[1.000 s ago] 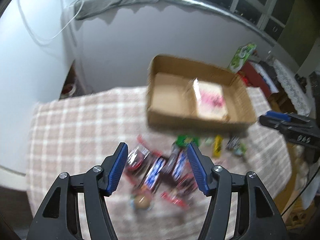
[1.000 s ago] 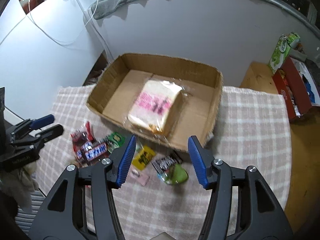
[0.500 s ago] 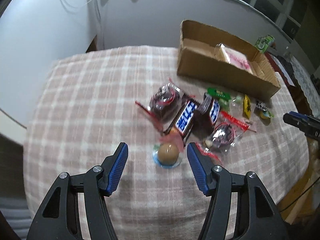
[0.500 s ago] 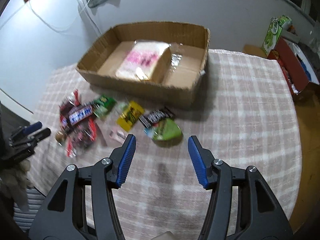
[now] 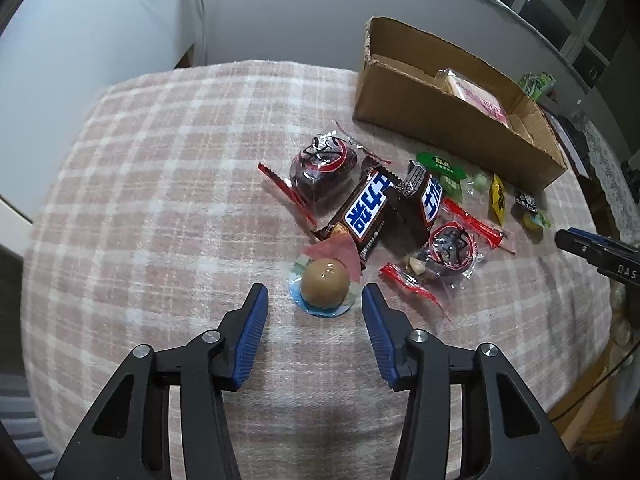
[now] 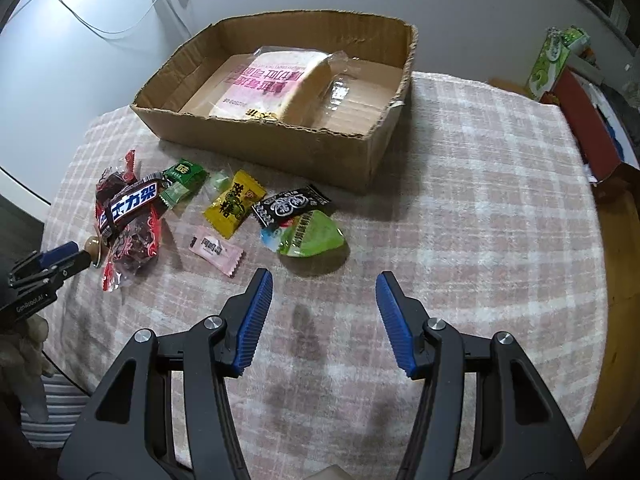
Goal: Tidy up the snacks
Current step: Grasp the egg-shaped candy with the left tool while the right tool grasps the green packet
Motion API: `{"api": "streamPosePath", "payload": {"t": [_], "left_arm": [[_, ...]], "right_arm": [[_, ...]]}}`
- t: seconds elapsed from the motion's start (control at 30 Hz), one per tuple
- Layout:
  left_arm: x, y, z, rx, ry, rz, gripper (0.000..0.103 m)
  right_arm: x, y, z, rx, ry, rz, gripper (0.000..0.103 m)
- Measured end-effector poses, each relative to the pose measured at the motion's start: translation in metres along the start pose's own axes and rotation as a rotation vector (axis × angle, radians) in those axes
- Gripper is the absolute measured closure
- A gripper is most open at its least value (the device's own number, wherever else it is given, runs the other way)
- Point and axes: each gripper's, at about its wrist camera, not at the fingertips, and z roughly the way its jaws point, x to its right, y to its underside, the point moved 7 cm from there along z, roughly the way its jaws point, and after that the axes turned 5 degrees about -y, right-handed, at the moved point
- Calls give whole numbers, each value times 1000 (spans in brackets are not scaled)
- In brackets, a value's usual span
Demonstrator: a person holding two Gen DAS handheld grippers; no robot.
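My left gripper [image 5: 315, 295] hangs low over the plaid cloth, its jaws closing. A round brown snack in a clear cup [image 5: 325, 283] sits just ahead between the fingertips, and the pads are not touching it. Behind it lie two Snickers bars [image 5: 370, 208] and red-edged dark packs [image 5: 322, 168]. My right gripper [image 6: 324, 278] is open and empty, just short of a green jelly cup [image 6: 312, 238]. Yellow [image 6: 234, 202], black [image 6: 290, 204], pink [image 6: 216, 250] and green [image 6: 184, 174] candies lie nearby. The cardboard box [image 6: 280, 148] holds a bagged bread loaf [image 6: 272, 80].
The plaid cloth [image 6: 480, 200] covers a round table that drops off at the right and near edges. A green tissue box [image 6: 554, 60] and a red box [image 6: 588, 120] stand beyond the right edge. My left gripper's tip [image 6: 60, 258] shows at the far left.
Both grippers have come down toward the table and tilted steeper. The left one now frames the brown snack with narrower jaws. The right one has neared the green jelly cup.
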Motion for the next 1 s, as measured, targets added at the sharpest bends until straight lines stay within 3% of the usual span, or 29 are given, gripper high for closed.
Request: {"api": "streamPosePath", "payload": {"t": [0.4,0.47,0.73,1.0], "left_arm": [[3,-8,16,-24,13,11,56],[4,-8,19,-30,20,16,64],[3,-10,20,-25,33,14,65],[4,-9,20,-26,33,16,65]], "right_arm": [[-7,-19,25,-28,-38,-11,46],[-7,-22,29,-34,-38,-13,46],[-7,-29,39,-50,-46,-17,46],[-15,-30,47,-71,-57,-42,58]]}}
